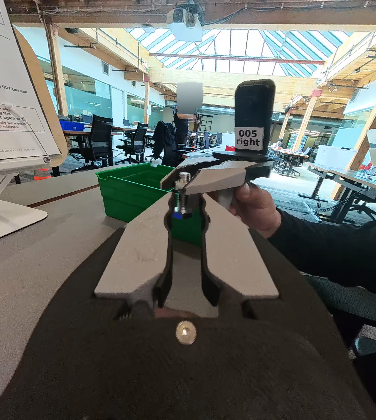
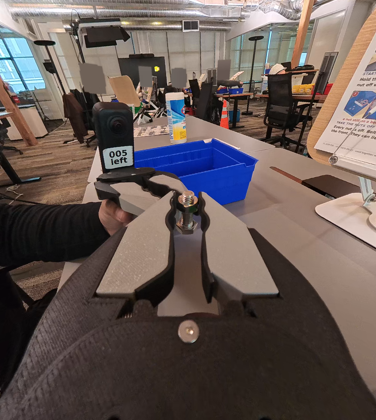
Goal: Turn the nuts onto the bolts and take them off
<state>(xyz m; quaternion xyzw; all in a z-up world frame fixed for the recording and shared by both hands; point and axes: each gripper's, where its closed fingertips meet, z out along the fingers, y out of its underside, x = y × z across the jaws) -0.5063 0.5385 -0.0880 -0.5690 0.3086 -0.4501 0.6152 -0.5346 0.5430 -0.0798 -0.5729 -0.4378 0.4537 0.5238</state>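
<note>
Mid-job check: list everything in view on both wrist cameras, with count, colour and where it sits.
bolt: one, silver, upright in the air, head down
nut: one, silver, threaded near the bolt's top
green bin: one, on the table beyond the bolt, left wrist view
blue bin: one, on the table beyond the bolt, right wrist view
wipes tub: one, white, blue and yellow, behind the blue bin
instruction board: one, white sheet on a white stand, on the table
cone: one, orange, floor past the table
table: one, grey
office chairs: several, black, background
left gripper: grey and black, around the bolt
right gripper: grey and black, clamped on the nut
left hand, right hand: dark sleeves
</note>
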